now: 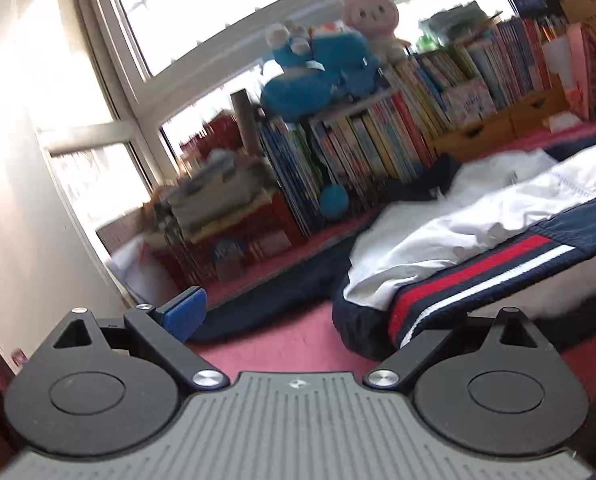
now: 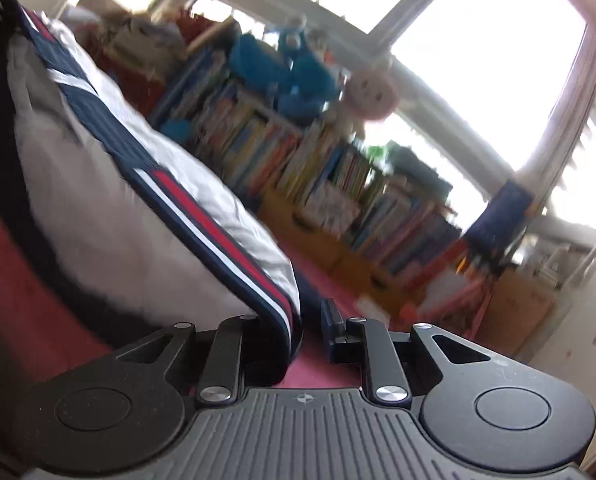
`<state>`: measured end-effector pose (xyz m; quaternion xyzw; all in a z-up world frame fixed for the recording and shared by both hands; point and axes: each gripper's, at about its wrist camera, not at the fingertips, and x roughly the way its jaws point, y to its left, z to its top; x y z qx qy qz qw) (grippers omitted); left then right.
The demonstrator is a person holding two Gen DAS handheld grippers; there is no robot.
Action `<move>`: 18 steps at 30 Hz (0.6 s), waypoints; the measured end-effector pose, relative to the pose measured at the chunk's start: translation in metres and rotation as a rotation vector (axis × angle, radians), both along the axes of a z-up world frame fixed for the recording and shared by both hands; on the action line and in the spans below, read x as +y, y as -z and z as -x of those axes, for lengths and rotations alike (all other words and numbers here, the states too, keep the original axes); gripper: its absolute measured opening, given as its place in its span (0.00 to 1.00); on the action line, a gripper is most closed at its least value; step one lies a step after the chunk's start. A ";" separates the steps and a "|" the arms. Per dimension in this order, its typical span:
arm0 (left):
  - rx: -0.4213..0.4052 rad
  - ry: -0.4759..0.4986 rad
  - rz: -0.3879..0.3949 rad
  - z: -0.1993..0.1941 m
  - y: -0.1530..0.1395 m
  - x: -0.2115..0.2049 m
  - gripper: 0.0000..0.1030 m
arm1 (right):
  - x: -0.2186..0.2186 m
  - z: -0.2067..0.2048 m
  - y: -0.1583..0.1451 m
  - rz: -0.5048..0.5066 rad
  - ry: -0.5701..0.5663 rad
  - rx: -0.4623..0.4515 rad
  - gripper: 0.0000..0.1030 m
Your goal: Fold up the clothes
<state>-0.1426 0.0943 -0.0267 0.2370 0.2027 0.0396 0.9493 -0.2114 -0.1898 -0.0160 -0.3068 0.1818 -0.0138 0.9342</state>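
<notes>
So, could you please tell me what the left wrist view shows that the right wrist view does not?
Only the left wrist view: the left gripper, its fingers wide apart, and the jacket's dark collar.
Only the right wrist view: the right gripper, with the striped hem running in between its fingers.
Both: the jacket, books, blue plush, pink plush and red floor.

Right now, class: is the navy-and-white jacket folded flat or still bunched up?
Bunched up: the navy-and-white jacket humps in loose rumpled folds on the red carpet.
</notes>
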 end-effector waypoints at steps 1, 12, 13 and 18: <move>0.056 0.005 -0.012 0.001 0.013 -0.001 0.94 | -0.005 0.003 0.012 -0.002 0.010 0.067 0.19; 0.261 0.173 0.031 0.016 0.027 0.022 0.93 | -0.042 0.008 0.009 -0.224 -0.098 0.406 0.37; 0.266 0.202 0.034 0.017 0.022 0.027 0.93 | -0.053 0.003 -0.001 -0.289 -0.118 0.441 0.45; 0.298 0.242 0.013 0.022 0.017 0.039 1.00 | -0.103 -0.023 -0.039 -0.639 -0.259 0.579 0.66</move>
